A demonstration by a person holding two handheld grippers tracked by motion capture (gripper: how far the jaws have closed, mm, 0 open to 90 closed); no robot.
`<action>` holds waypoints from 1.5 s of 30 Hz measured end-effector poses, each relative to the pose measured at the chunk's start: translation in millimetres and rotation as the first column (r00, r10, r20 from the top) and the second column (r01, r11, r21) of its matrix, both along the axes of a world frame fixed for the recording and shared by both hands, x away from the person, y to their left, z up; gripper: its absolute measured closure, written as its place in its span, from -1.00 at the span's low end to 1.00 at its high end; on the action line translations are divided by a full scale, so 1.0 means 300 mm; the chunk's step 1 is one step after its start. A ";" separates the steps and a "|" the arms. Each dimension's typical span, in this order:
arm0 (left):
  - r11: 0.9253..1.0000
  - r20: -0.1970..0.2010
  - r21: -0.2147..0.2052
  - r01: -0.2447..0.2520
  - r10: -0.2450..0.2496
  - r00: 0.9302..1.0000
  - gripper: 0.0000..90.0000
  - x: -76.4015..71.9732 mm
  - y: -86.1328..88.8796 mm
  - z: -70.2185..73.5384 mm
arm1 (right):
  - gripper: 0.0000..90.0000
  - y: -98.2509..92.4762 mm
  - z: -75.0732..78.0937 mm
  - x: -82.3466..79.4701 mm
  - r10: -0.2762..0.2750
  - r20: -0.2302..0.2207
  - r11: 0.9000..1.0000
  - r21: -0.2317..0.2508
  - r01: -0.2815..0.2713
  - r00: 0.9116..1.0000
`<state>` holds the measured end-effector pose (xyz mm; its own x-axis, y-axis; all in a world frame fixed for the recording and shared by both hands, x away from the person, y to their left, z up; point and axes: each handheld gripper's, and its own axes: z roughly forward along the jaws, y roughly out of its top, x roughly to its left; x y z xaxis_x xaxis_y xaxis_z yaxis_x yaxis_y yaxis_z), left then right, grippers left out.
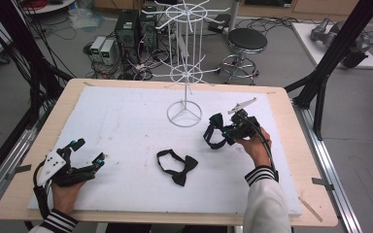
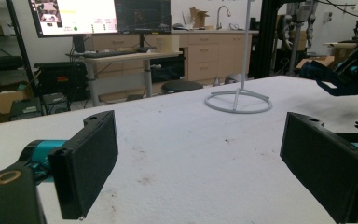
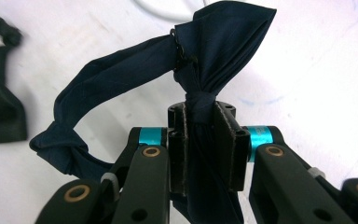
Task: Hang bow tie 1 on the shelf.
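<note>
Right gripper [image 1: 229, 130]: we see its jaws clamped on the knot of the navy bow tie [image 3: 223, 42], one wing squeezed between the pads [image 3: 177, 154].
Navy bow tie: we find it lifted off the white pad [image 1: 126, 121], toward the right edge, near the wire stand's base [image 1: 184, 114]; its strap [image 3: 98, 79] loops out to one side.
Black bow tie [image 1: 177, 166]: we see it lying flat near the middle of the white pad, toward the front edge, untouched.
Left gripper [image 1: 90, 153]: we see it at the front left corner, jaws wide apart with nothing between them.
</note>
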<state>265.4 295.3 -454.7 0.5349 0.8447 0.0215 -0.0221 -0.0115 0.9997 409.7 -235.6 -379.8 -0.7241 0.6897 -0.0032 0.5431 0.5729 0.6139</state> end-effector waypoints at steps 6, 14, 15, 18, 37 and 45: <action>1.000 0.001 0.000 -0.001 0.001 1.000 -0.74 0.000 0.000 0.000 | 0.70 -0.006 0.023 -0.013 0.022 0.037 0.998 0.062 -0.024 0.999; 1.000 0.001 0.000 -0.001 0.001 1.000 -0.74 0.000 0.000 0.000 | 0.70 -0.014 0.055 -0.031 0.046 0.102 0.987 0.149 -0.061 0.994; 1.000 0.000 0.001 0.001 -0.001 1.000 -0.74 0.000 0.000 0.000 | 0.70 -0.016 0.061 -0.034 0.049 0.113 0.985 0.161 -0.067 0.992; 1.000 0.000 0.002 0.000 0.000 1.000 -0.74 0.000 0.000 0.000 | 0.70 -0.021 0.078 -0.047 0.059 0.152 0.975 0.202 -0.089 0.987; 1.000 -0.001 0.003 0.000 0.000 1.000 -0.74 -0.001 -0.001 0.000 | 0.70 -0.059 0.157 -0.100 0.006 0.329 0.924 0.359 -0.131 0.944; 1.000 -0.001 0.002 -0.001 0.001 1.000 -0.74 -0.001 -0.001 0.000 | 0.70 -0.079 0.185 -0.108 -0.053 0.372 0.897 0.426 -0.120 0.927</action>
